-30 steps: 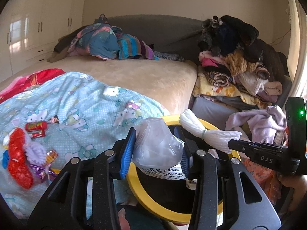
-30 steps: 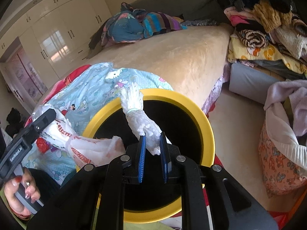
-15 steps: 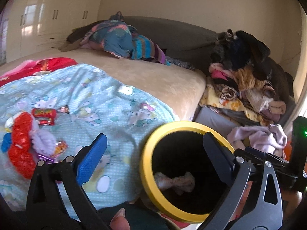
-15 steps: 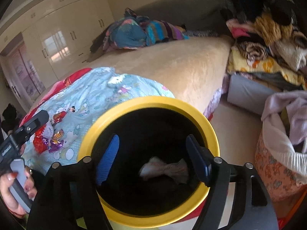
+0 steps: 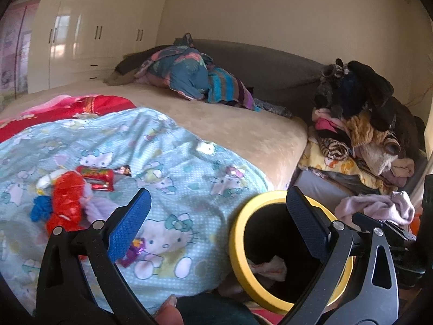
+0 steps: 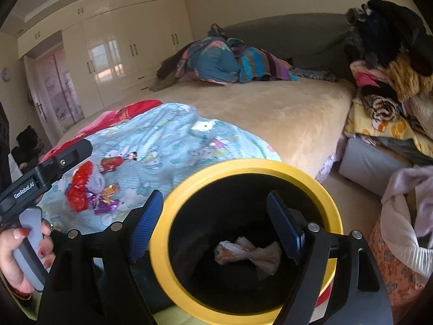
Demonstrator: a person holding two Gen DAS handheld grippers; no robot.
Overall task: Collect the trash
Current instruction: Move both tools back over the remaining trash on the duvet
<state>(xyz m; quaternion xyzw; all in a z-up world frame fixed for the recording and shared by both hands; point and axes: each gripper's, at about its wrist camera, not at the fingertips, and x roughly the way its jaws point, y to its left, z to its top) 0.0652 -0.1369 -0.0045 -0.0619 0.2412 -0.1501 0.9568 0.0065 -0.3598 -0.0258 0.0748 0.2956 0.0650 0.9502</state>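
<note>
Wide apart stand the jaws of the left gripper [image 5: 217, 216] in the left wrist view, with nothing between the blue pads. Past its right finger stands a black bin with a yellow rim [image 5: 238, 246], set against the edge of the bed [image 5: 243, 127]. A knotted white bag of trash [image 5: 268, 268] lies at the bottom of the bin, partly hidden by the rim. On the pale blue cartoon-print blanket [image 5: 173, 173], left of the gripper, a loose cluster of trash remains: a red crinkled wrapper [image 5: 66, 200], a red snack packet [image 5: 97, 176], a scrap of blue [image 5: 40, 211] and a purple foil wrapper [image 5: 132, 249] just beside the left pad. A heap of clothes [image 5: 194, 78] sits at the far end of the bed, and a pile of folded laundry [image 5: 360, 132] rises at the right. A fingertip [image 5: 167, 311] shows at the bottom edge.

From the right wrist view, the jaws of the right gripper [image 6: 215, 227] are opening, and no thing is clamped between them. They hang above the mouth of the bin [image 6: 305, 178], its yellow rim filling the lower middle. The knotted bag [image 6: 247, 254] rests on the dark floor of the bin, seen between the pads but well below them. Left of the bin, the red wrapper [image 6: 79, 189], the snack packet [image 6: 111, 162] and the purple foil [image 6: 105, 203] lie on the blanket [image 6: 167, 138]. At the far left, a hand [image 6: 25, 257] grips the grey handle of the other gripper.
</note>
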